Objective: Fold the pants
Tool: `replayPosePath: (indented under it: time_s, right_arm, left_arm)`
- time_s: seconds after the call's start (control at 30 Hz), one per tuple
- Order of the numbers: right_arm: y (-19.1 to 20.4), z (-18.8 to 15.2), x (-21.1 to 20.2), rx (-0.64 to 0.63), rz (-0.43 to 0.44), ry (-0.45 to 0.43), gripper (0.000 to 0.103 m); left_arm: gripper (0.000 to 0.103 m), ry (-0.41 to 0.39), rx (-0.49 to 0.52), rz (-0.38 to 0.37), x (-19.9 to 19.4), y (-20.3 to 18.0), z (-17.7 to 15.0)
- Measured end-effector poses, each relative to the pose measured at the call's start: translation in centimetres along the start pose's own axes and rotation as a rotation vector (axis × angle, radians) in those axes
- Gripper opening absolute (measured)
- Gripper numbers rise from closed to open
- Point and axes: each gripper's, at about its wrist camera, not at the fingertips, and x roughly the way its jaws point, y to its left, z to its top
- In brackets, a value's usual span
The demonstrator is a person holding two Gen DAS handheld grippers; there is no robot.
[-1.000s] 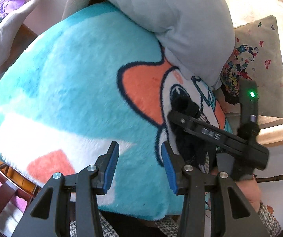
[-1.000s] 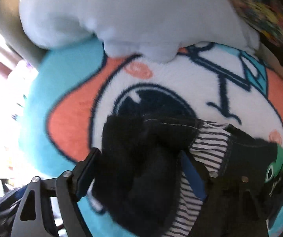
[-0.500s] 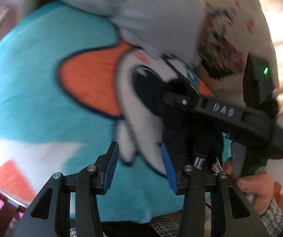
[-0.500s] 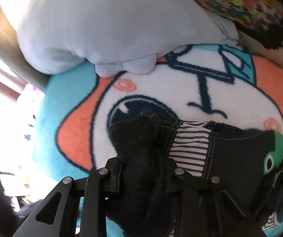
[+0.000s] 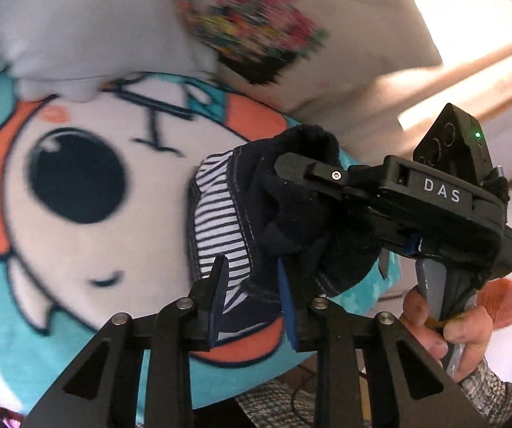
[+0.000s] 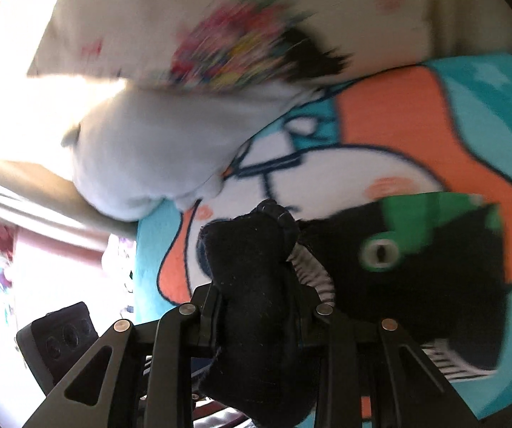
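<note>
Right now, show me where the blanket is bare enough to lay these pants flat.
Bare blanket runs left of the pants, across the cartoon face, bordered above by the grey pillow. It is crowded at the right: the right claw grips bunched cloth there, the left claw is open at the waistband, and the floral pillow hems the top.

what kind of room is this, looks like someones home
Most likely a bedroom or a sofa corner at home: a plush cartoon blanket covers a soft surface, with a grey pillow and a floral cushion at its far edge.
</note>
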Motion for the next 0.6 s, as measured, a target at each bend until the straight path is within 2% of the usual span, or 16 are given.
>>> replayPosePath:
  time_s: [0.13, 0.2, 0.23, 0.27, 0.33, 0.37, 0.43, 0.5, 0.6]
  right_arm:
    - [-5.8, 0.5, -2.8, 0.086, -0.008, -0.042, 0.031]
    - [-8.5, 0.7, -3.3, 0.115, -0.054, -0.064, 0.034]
    - [-10.1, 0.9, -3.6, 0.11, -0.104, -0.076, 0.036]
    - [-11.0, 1.0, -4.0, 0.107, -0.148, -0.086, 0.039]
    - [-12.9, 1.0, -5.9, 0.124, -0.238, -0.133, 0.052]
    - [-13.6, 1.1, -6.8, 0.134, -0.242, -0.161, 0.056]
    - [-14.1, 1.3, -8.8, 0.139, -0.204, -0.218, 0.056]
    - [-13.6, 1.5, -10.2, 0.112, -0.116, -0.244, 0.056]
    - [-11.8, 1.6, -9.7, 0.055, 0.065, -0.205, 0.054]
  left_arm:
    - [0.026, 0.048, 0.036, 0.006, 2.4, -3.2, -0.2]
    - [0.027, 0.066, 0.039, 0.014, 3.2, -4.1, -0.3]
    - [0.027, 0.073, 0.034, 0.019, 3.4, -4.3, -0.3]
    - [0.027, 0.079, 0.027, 0.024, 3.6, -4.3, -0.4]
    - [0.027, 0.086, 0.002, 0.034, 3.8, -4.2, -0.2]
    - [0.028, 0.088, -0.008, 0.037, 3.9, -4.1, -0.2]
    - [0.028, 0.084, -0.025, 0.052, 4.4, -4.1, 0.2]
    - [0.028, 0.081, -0.046, 0.068, 4.9, -3.9, 0.7]
    - [0.029, 0.094, -0.045, 0.09, 6.6, -4.1, 1.0]
